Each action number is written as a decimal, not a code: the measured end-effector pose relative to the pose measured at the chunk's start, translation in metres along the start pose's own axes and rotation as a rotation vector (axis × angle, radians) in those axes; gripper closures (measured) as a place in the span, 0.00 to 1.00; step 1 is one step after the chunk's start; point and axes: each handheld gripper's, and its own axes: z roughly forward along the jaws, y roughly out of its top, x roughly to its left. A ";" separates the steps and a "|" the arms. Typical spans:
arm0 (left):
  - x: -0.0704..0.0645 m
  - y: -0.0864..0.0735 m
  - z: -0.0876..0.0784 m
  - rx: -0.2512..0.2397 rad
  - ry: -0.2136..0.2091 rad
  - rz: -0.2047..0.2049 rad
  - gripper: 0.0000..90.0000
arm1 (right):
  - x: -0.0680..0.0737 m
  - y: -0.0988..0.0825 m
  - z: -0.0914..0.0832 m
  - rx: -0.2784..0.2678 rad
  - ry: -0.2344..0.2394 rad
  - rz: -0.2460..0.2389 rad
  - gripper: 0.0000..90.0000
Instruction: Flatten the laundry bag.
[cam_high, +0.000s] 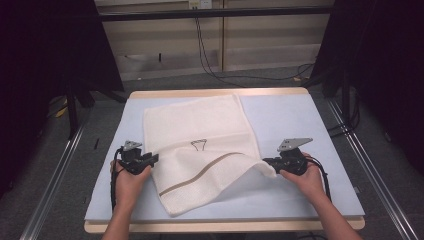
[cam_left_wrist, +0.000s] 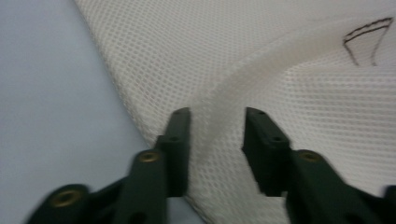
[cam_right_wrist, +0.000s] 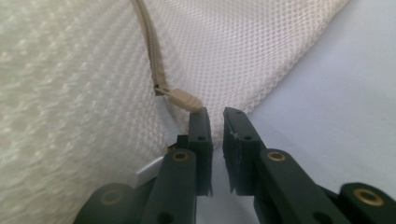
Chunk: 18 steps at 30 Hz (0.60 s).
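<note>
Left tongs (cam_left_wrist: 217, 135) spread, straddling the left edge of the mesh laundry bag (cam_high: 200, 145) mid-desk (cam_high: 300, 120), pressing nothing yet, probably lining up to anchor it. Brown zipper (cam_high: 200, 175) running across the bag's near half. Right tongs (cam_right_wrist: 215, 116) nearly together, pinching the lifted right corner just under the zipper pull (cam_right_wrist: 184, 99), likely tensioning. Bare desk either side, plenty of room.

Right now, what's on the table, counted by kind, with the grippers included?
White mesh laundry bag with a tan zipper: 1
Black gripper: 2, the left gripper and the right gripper
Total: 3
</note>
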 end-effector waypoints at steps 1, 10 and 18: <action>-0.004 -0.001 -0.004 -0.001 -0.004 -0.010 0.61 | 0.000 0.000 0.000 0.001 -0.005 0.005 0.88; -0.021 -0.019 -0.008 0.023 -0.016 0.015 0.49 | 0.000 0.006 0.004 -0.027 -0.074 0.028 0.67; -0.017 -0.017 -0.021 0.033 0.022 -0.019 0.45 | 0.001 0.014 0.017 -0.021 -0.097 0.010 0.61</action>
